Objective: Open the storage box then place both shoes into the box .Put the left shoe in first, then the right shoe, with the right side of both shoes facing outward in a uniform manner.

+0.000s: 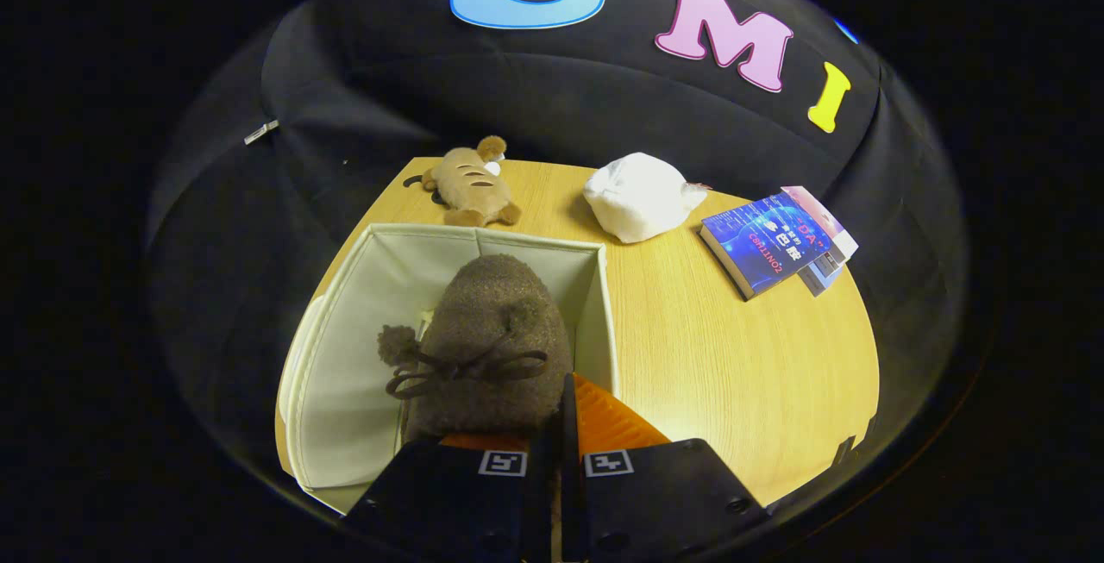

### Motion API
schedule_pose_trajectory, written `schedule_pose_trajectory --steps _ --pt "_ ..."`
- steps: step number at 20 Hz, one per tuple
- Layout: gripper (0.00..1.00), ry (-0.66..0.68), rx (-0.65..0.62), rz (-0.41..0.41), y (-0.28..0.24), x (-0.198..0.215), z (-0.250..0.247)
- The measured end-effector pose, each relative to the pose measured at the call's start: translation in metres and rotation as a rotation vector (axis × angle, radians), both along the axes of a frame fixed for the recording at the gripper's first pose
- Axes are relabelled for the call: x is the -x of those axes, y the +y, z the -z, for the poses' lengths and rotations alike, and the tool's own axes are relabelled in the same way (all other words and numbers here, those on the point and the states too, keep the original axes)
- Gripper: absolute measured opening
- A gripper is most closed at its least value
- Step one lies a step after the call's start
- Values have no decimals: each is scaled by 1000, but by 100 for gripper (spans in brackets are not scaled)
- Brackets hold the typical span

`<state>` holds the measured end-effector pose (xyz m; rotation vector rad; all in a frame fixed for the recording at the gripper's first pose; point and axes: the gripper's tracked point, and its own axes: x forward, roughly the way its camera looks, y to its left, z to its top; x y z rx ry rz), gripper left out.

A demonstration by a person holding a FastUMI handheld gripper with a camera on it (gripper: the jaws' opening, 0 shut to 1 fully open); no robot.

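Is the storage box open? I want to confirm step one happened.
Open: the storage box shows its pale inside, and the gripper holds a fuzzy brown shoe over it.

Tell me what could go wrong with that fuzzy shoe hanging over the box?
1. The gripper has its jaws almost shut on the heel edge of the fuzzy brown shoe. That thin pinch might slip, so the shoe could drop crooked.
2. The shoe hangs close to the right wall of the white box. It might bump the soft wall and push it out.
3. The dangling pom-pom lace could catch on the rim.
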<state>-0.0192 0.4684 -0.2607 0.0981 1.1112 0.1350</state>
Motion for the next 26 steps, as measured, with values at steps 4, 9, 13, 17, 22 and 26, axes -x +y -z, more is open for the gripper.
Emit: schedule_pose_trajectory --steps 4,9,13,17,22,26 --pt "32 8 -38 -29 9 9 -4" --pt "69 -39 -96 -64 22 12 -18" --pt "96 -117 -106 -73 17 3 -40" --pt "95 -142 -106 -81 9 0 -45" --pt "99 -199 -121 -109 -1 -3 -57" --pt "98 -265 -181 -127 -14 -6 -81"
